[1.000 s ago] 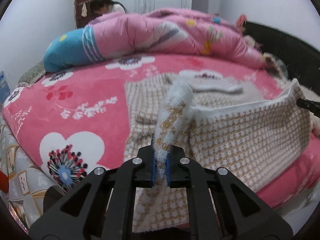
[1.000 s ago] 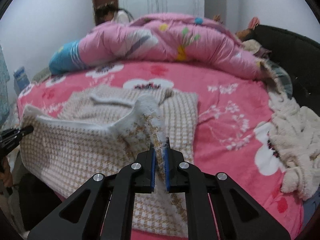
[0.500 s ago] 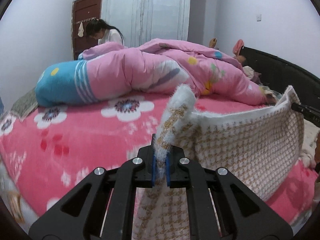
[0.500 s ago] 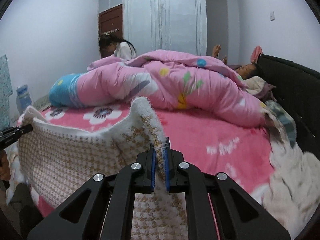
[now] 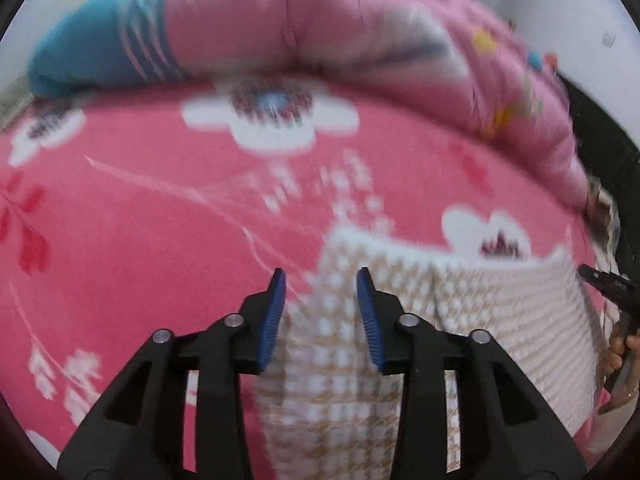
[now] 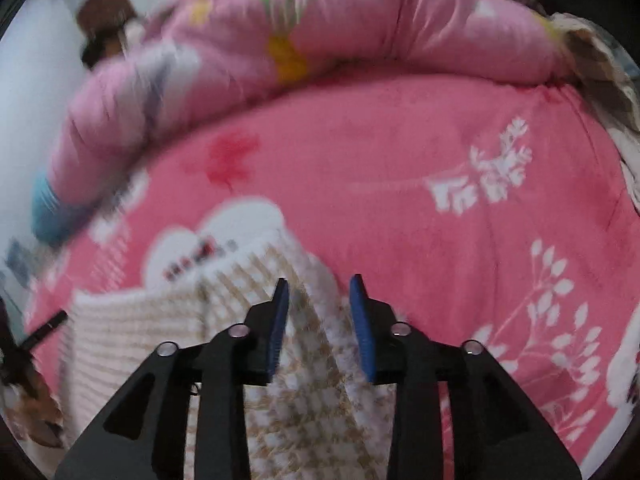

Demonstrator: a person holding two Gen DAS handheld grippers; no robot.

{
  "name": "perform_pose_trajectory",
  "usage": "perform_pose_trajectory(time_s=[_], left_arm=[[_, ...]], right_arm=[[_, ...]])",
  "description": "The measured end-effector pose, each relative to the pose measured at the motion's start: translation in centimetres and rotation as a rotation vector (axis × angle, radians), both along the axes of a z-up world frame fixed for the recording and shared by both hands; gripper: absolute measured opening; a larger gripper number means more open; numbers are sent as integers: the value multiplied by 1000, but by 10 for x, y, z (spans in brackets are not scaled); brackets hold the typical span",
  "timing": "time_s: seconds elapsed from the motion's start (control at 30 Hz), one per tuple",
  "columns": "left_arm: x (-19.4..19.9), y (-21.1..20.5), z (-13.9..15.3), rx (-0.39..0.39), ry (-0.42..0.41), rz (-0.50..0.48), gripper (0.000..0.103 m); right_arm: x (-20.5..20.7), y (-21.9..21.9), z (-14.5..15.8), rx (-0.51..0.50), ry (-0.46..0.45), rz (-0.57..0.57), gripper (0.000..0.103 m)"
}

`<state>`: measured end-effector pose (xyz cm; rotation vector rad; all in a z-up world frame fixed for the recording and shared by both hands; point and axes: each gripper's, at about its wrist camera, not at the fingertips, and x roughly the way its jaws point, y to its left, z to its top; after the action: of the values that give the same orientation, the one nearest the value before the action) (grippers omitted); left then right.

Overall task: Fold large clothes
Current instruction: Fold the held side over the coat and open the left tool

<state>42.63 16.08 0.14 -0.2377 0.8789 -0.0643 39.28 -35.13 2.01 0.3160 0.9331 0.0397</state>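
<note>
the checked garment [image 5: 460, 320] is laid on the pink bedspread [image 5: 160, 220], its far edge short of the rolled quilt [image 5: 320, 20]. the jaws of the left gripper [image 5: 320, 308] and right gripper [image 6: 319, 312] are opening, cloth lying loose between them. one fold is judged nearly released; further folds and smoothing are probably left.

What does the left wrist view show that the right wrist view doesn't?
Only the left wrist view: the left gripper, jaws opening around the garment, and a big white flower on the sheet.
Only the right wrist view: the right gripper, jaws opening around the same garment, a white leaf sprig, and a brown door.
Both: the checked garment, the pink sheet, the pink quilt, and the other gripper's tip at the frame edge.
</note>
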Motion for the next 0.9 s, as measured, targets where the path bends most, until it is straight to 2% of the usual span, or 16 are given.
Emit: perform_pose_trajectory(time_s=[0.07, 0.1, 0.17, 0.2, 0.27, 0.3, 0.37, 0.43, 0.5, 0.57, 0.63, 0.7, 0.77, 0.83, 0.87, 0.9], left_arm=[[-2, -4, 15, -37, -50, -46, 41], [2, -9, 18, -58, -45, -75, 41], [15, -32, 10, -88, 1, -146, 43], [21, -40, 3, -82, 29, -161, 44], [36, -45, -25, -37, 109, -115, 44], [43, -41, -33, -27, 134, -73, 44], [38, -11, -43, -71, 152, 66, 44], [22, 13, -38, -108, 138, 123, 44], [6, 19, -22, -52, 97, 136, 44], [-13, 9, 1, -26, 29, 81, 44], [-36, -25, 23, -26, -25, -66, 44], [-48, -58, 30, -36, -27, -197, 47], [-57, -97, 19, -20, 14, -282, 50], [-57, -117, -9, 65, 90, -265, 52], [-55, -124, -32, 105, 135, -254, 52], [-59, -124, -40, 119, 125, -251, 52]], right_arm=[[-5, 12, 17, -44, -77, 43, 41], [-3, 21, 18, -26, -83, 85, 42], [7, 39, 12, 38, -59, 160, 46], [16, 52, 2, 73, -18, 205, 48], [32, 64, -21, 111, 52, 231, 48], [39, 63, -37, 101, 94, 201, 48], [44, 45, -51, 44, 133, 84, 48], [32, 30, -40, -51, 118, -30, 48], [13, 30, -20, -189, 74, -81, 49], [-12, 43, -1, -180, 9, -23, 56], [-41, 69, 12, -139, -37, 102, 57], [-67, 104, 13, -115, -58, 250, 58], [-79, 130, 5, -103, -46, 348, 58], [-84, 148, -22, -156, 16, 362, 59], [-81, 151, -35, -169, 38, 364, 62], [-81, 154, -49, -181, 37, 377, 62]])
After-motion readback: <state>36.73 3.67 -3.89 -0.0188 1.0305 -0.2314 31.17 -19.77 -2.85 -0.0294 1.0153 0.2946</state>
